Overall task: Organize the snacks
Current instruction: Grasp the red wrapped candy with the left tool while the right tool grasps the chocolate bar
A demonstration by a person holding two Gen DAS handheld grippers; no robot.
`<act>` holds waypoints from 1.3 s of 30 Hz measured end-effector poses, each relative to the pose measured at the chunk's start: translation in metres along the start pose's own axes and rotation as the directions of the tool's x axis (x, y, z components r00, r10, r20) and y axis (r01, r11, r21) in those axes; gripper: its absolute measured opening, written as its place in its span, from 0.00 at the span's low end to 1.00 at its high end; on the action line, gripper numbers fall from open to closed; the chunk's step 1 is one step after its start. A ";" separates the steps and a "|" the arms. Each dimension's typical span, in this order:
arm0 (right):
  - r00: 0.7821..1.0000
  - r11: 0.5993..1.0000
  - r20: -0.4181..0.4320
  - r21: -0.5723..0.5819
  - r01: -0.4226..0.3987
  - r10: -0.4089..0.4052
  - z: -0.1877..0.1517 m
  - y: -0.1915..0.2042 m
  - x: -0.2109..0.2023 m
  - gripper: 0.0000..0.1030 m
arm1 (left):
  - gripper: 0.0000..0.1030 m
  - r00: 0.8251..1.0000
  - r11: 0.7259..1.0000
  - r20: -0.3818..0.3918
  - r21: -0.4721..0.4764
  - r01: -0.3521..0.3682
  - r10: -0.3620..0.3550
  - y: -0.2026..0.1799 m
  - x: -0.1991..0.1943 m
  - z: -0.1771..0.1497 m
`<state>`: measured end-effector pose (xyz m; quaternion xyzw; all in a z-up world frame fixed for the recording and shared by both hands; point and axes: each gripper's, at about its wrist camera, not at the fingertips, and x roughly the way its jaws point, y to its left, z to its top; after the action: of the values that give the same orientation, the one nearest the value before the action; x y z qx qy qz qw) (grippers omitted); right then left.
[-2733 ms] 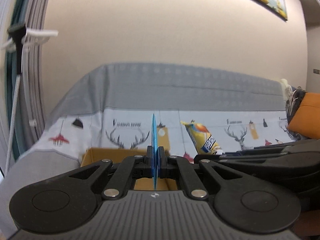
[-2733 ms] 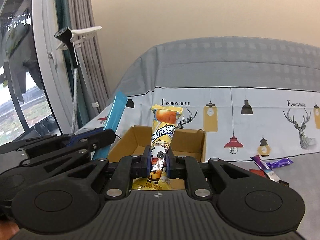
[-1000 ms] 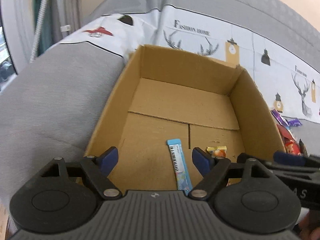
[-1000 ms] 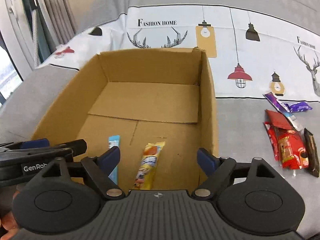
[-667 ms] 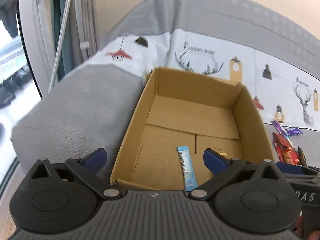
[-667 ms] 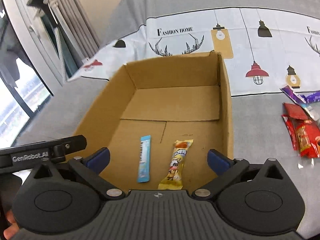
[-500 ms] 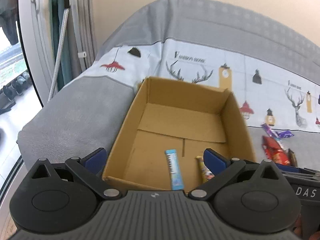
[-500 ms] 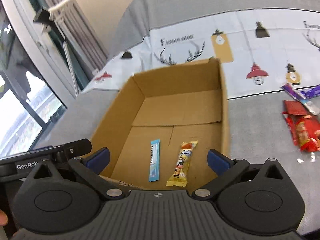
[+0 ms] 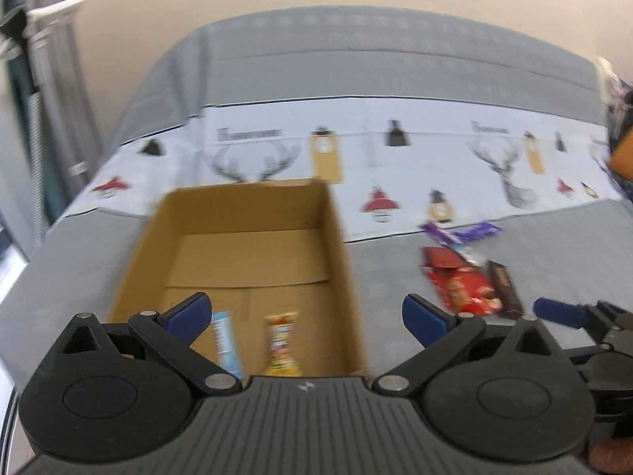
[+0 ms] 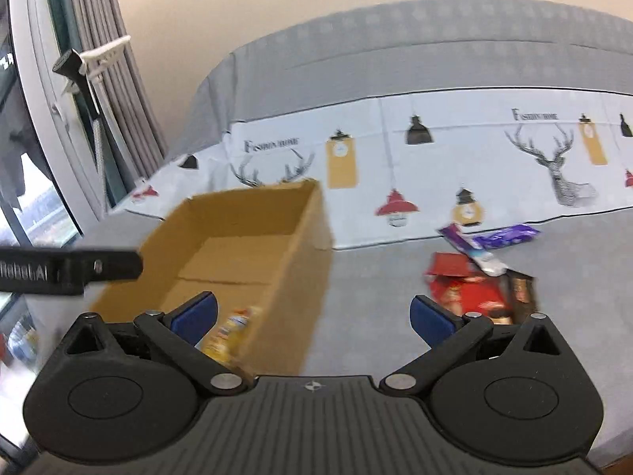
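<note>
The step in hand looks like going to the loose snacks for the next pick, so the sensible way is taking one wrapper at a time off the edge of the pile, approaching low with the fingers straddling its narrow side, because the packets are overlapping and a central grab would likely drag two.

Nearest, the left gripper (image 9: 306, 314) is hanging over the front of the cardboard box (image 9: 336, 233) with its jaws spread wide and nothing between them. The right gripper (image 10: 312, 314) is likewise gaping and empty, pointing at bare grey cover between the box and the pile.

Inside the box a blue packet (image 9: 225, 340) and a yellow packet (image 9: 281, 346) are lying side by side on the floor, not touching.

Farther right, on the cover (image 10: 376, 289), the red packets (image 10: 467, 293), a dark bar (image 10: 520, 291) and purple wrappers (image 10: 502, 236) are waiting in a loose heap, well apart from the box.
</note>
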<state>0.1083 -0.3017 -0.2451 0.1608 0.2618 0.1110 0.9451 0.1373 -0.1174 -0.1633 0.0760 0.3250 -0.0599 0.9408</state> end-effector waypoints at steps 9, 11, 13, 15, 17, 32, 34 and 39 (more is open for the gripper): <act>0.993 0.984 -0.032 0.138 0.113 -0.109 -0.015 -0.107 -0.005 1.00 | 1.00 0.985 0.985 -0.008 -0.015 0.172 -0.172 -0.082 0.070 -0.011; 0.986 0.980 -0.052 0.117 0.162 -0.157 -0.018 -0.130 0.000 1.00 | 1.00 0.982 0.983 -0.027 -0.007 0.186 -0.186 -0.099 0.095 -0.014; 0.982 0.977 -0.048 0.111 0.185 -0.180 -0.020 -0.153 0.007 1.00 | 1.00 0.977 0.978 -0.043 -0.008 0.207 -0.207 -0.113 0.122 -0.017; 0.986 0.976 -0.034 0.139 0.168 -0.165 -0.024 -0.179 0.017 1.00 | 1.00 0.968 0.970 -0.055 -0.018 0.244 -0.244 -0.126 0.151 -0.021; 0.985 0.962 -0.090 0.219 0.164 -0.148 -0.027 -0.208 0.037 0.97 | 0.97 0.958 0.961 -0.082 -0.044 0.273 -0.275 -0.136 0.183 -0.024; 0.972 0.962 -0.218 0.237 0.138 -0.085 -0.010 -0.252 0.125 0.69 | 0.19 0.896 0.928 -0.247 -0.040 0.371 -0.369 -0.153 0.296 -0.027; 0.965 0.964 -0.246 0.221 0.151 -0.094 -0.012 -0.255 0.136 0.68 | 0.19 0.888 0.922 -0.253 -0.062 0.382 -0.384 -0.147 0.296 -0.029; 0.949 0.978 -0.254 0.051 0.205 -0.186 -0.013 -0.237 0.139 0.40 | 0.19 0.900 0.929 -0.257 0.022 0.369 -0.352 -0.145 0.274 -0.037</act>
<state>0.2475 -0.4766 -0.4053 0.1551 0.3964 0.0261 0.9045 0.3057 -0.2700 -0.3768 0.0544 0.4465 -0.2344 0.8618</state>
